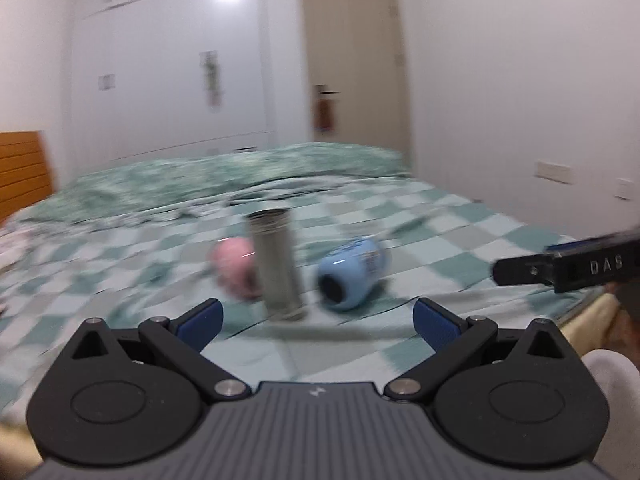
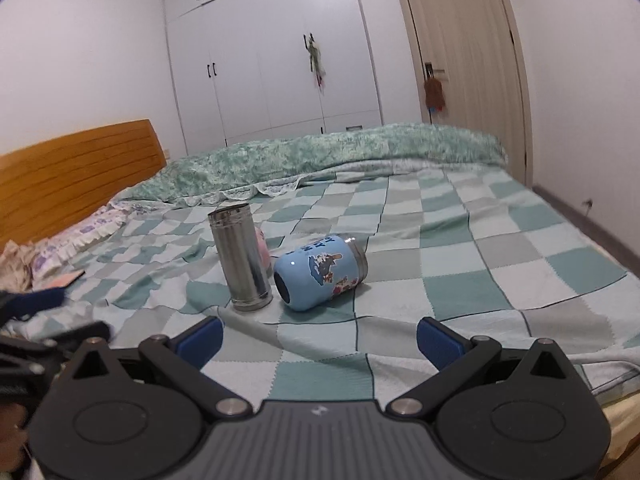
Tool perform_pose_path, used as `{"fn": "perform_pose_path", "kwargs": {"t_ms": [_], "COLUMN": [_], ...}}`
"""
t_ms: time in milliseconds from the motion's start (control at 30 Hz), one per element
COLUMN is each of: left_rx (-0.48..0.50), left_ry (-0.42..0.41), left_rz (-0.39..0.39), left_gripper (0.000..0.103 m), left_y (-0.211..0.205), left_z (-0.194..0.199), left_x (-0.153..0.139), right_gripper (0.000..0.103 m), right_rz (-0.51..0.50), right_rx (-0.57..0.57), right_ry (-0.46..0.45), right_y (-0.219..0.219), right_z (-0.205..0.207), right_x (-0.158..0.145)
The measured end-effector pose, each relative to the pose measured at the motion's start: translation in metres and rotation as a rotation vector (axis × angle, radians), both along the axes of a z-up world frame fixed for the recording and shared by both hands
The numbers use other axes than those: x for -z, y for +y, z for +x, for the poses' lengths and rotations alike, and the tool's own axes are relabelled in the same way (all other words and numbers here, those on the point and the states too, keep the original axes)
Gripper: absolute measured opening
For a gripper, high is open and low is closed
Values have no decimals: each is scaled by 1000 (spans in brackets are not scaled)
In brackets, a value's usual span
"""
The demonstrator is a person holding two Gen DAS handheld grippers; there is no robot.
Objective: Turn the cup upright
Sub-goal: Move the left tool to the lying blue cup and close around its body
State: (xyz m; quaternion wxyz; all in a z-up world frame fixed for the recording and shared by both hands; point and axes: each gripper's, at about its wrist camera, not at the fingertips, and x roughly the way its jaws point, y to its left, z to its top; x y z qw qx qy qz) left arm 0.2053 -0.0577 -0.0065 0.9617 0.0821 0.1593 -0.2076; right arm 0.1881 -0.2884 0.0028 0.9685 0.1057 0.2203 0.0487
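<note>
A light blue cartoon-printed cup (image 2: 320,272) lies on its side on the checkered bedspread (image 2: 480,264), its dark end facing me; it also shows in the left wrist view (image 1: 352,274). A steel cylinder cup (image 2: 242,258) stands upright just left of it, and shows in the left wrist view (image 1: 278,266). A pink cup (image 1: 234,272) lies behind the steel one, mostly hidden in the right wrist view (image 2: 262,250). My left gripper (image 1: 316,320) is open and empty, short of the steel cup. My right gripper (image 2: 320,340) is open and empty, short of the blue cup.
A rumpled green quilt (image 2: 340,152) lies across the far side of the bed. A wooden headboard (image 2: 72,168) and floral pillow (image 2: 80,236) are at the left. White wardrobe doors (image 2: 272,60) and a beige door (image 2: 460,60) stand behind. The left wrist view is motion-blurred.
</note>
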Motion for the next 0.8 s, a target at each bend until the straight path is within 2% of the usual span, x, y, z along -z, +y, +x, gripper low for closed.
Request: {"fn": "perform_pose_path", "kwargs": {"t_ms": [67,167,300,367,433,533,600,733,800], "left_rx": [73,168,211,245,217,225,175,172,155], "left_ry": [16,106,130,198,209,183,179,209,250], "left_rz": [-4,15,44,49,51,152,236,398,432], "left_gripper": [103,103,100,95,92,92,92,87,90], "left_y": [-8,-24,-49,-62,-76,-102,-120,-152,-161], "left_z": [23,66,117,145,167,200,221,253,263], "left_x": [1,5,14,20,25,35,45,69,78], "right_gripper": [103,103,103,103,103,103,103,103,103], "right_rz": [20,67,101,120,154,163,188,253,277], "right_rx": [18,36,51,65,62,41,45,47,51], "right_ry": [-3,8,24,31,38,46,50,55,53], "right_y": [-6,-18,-35,-44,-52,-56,-63,-76,-79], "right_z": [9,28,61,77,94,117,134,158,166], "right_x": [-5,-11,-10,-8,-3,9,17,33,41]}}
